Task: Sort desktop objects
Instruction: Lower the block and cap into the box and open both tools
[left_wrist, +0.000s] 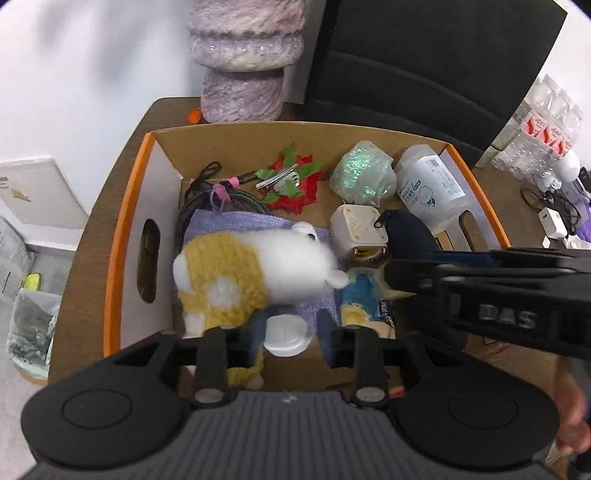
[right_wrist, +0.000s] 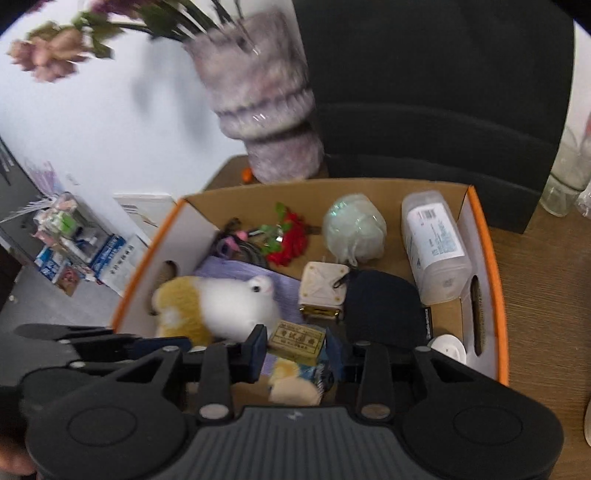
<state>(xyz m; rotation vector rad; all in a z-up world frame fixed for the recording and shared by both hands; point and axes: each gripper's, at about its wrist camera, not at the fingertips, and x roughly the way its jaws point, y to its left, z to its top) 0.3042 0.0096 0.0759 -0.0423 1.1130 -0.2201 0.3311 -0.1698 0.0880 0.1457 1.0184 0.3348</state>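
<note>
An orange-rimmed cardboard box (left_wrist: 122, 236) (right_wrist: 487, 243) holds a white-and-yellow plush toy (left_wrist: 255, 273) (right_wrist: 229, 306), a purple cloth (left_wrist: 243, 221), a cream cube (left_wrist: 356, 227) (right_wrist: 323, 290), a dark pouch (right_wrist: 384, 306), a clear labelled bottle (left_wrist: 430, 188) (right_wrist: 434, 243), a glittery green ball (left_wrist: 362, 173) (right_wrist: 354, 229), red-green fabric leaves (left_wrist: 295, 184) and a braided cable (left_wrist: 207, 206). My left gripper (left_wrist: 290, 338) hovers over the box's near side with a white round cap (left_wrist: 286, 334) between its fingers. My right gripper (right_wrist: 299, 352) holds a small olive printed box (right_wrist: 297, 341) over the cardboard box.
A lilac fuzzy vase (left_wrist: 243, 66) (right_wrist: 269, 110) stands behind the box on the wooden table (left_wrist: 92, 236). A black chair (left_wrist: 424, 59) is behind. Water bottles (left_wrist: 543, 122), chargers and cables (left_wrist: 554, 210) lie at the right. A bin bag (left_wrist: 31, 332) sits on the floor, left.
</note>
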